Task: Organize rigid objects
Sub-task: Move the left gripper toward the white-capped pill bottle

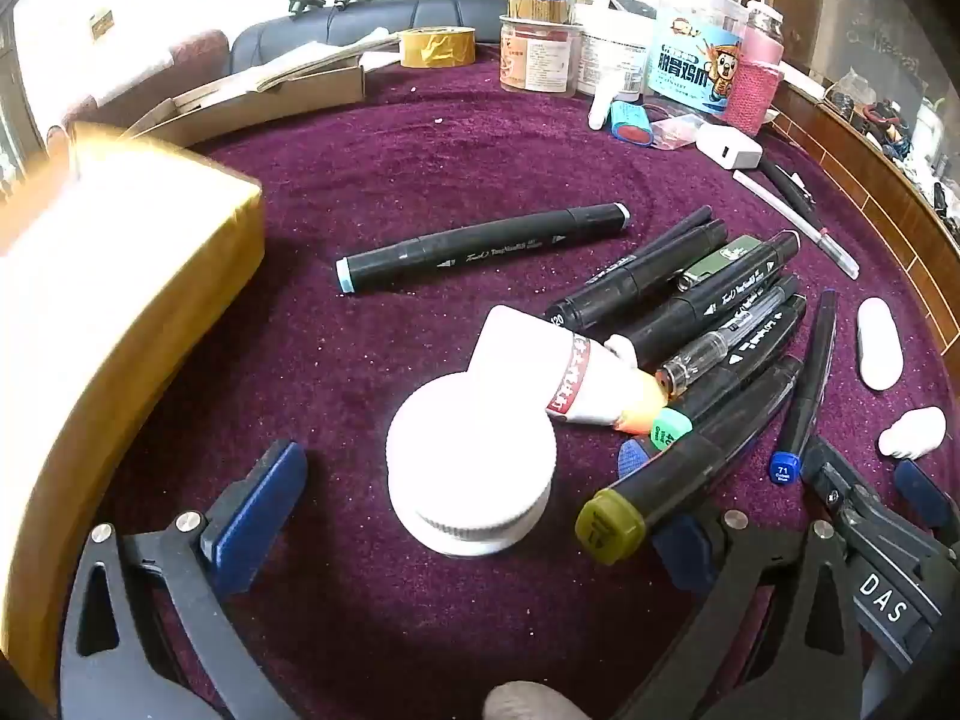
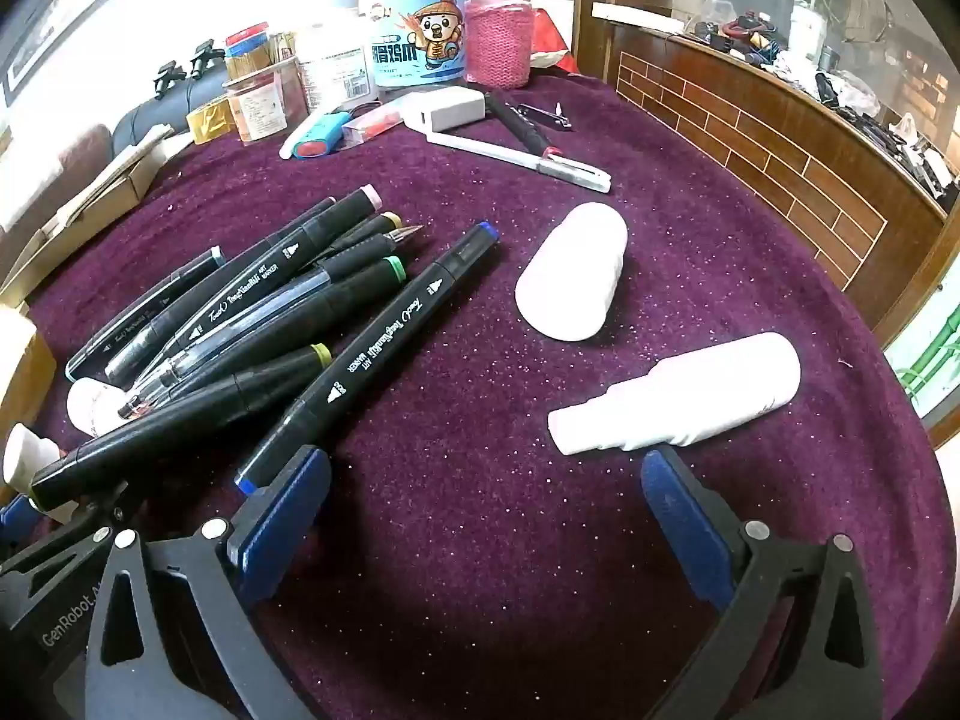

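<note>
left wrist view: left gripper (image 1: 474, 516) angled down at the counter (image 1: 372, 168), fingers (image 1: 258, 510) spread wide, pinching nothing. between them, close in, a white bottle (image 1: 474, 468) stands cap-up. just beyond it a glue tube (image 1: 558, 372) lies tipped against the marker pile (image 1: 708, 324), orange tip toward the markers. the olive-capped marker (image 1: 612, 525) pokes in beside the right-hand finger. farther out, one lone marker (image 1: 486, 246) lies apart from the pile. a gold box (image 1: 120, 276) sits off the left-hand finger. jars and tape roll at the far edge.

right wrist view: right gripper (image 2: 486, 498) also spread wide, empty. the blue-capped marker (image 2: 372, 354) ends just at the left-hand finger (image 2: 282, 510), touching or nearly; cannot tell which. a white spray bottle (image 2: 678, 402) lies on its side just past the right-hand finger. beyond it, a rounded white case (image 2: 570, 270), well apart from the pens. a white pen-knife (image 2: 522, 159) and charger block (image 2: 444, 109) sit farther out.

risks, as judged:
- markers are stacked crosswise; lifting one from underneath would likely roll the others across the cloth.
- the two grippers sit close together; the right one shows at the left view's edge, so reaching into the pile at once could knock them together.
- closing on the upright bottle off-centre could tip it into the glue tube.
- the spray bottle is round and may roll when nudged.
</note>
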Demonstrator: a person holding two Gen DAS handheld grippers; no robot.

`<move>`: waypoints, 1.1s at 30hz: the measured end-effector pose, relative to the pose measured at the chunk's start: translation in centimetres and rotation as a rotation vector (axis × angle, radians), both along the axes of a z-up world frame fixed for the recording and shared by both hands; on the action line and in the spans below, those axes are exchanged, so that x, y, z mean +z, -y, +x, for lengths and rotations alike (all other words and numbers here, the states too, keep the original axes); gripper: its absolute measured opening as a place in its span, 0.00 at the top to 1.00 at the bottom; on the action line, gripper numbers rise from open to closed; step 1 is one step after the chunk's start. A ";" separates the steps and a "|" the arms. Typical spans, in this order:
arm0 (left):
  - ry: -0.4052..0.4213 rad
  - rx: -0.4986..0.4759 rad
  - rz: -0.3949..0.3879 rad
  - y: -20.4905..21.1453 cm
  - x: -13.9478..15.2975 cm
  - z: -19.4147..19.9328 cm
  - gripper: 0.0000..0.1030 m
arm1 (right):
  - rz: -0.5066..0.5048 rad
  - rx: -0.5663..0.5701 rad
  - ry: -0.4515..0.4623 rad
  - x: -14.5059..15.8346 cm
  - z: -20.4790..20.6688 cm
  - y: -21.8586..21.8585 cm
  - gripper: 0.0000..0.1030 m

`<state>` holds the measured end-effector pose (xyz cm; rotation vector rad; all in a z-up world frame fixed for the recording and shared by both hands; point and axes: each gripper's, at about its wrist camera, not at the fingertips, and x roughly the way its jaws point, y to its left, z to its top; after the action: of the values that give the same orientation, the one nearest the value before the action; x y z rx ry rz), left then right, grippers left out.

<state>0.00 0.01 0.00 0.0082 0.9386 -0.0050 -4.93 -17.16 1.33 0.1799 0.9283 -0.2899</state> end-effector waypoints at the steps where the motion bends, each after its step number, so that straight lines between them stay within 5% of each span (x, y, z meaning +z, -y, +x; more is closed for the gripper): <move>1: -0.007 0.000 0.007 0.1 0.0 0.0 0.00 | -0.005 0.000 -0.007 0.0 0.0 0.0 0.01; 33: -0.001 0.000 -0.001 0.0 -0.1 0.0 0.00 | -0.001 0.000 -0.006 0.0 0.0 0.0 0.01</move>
<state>0.03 -0.04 -0.06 0.0072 0.9393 -0.0055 -4.89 -17.16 1.29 0.1779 0.9342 -0.2908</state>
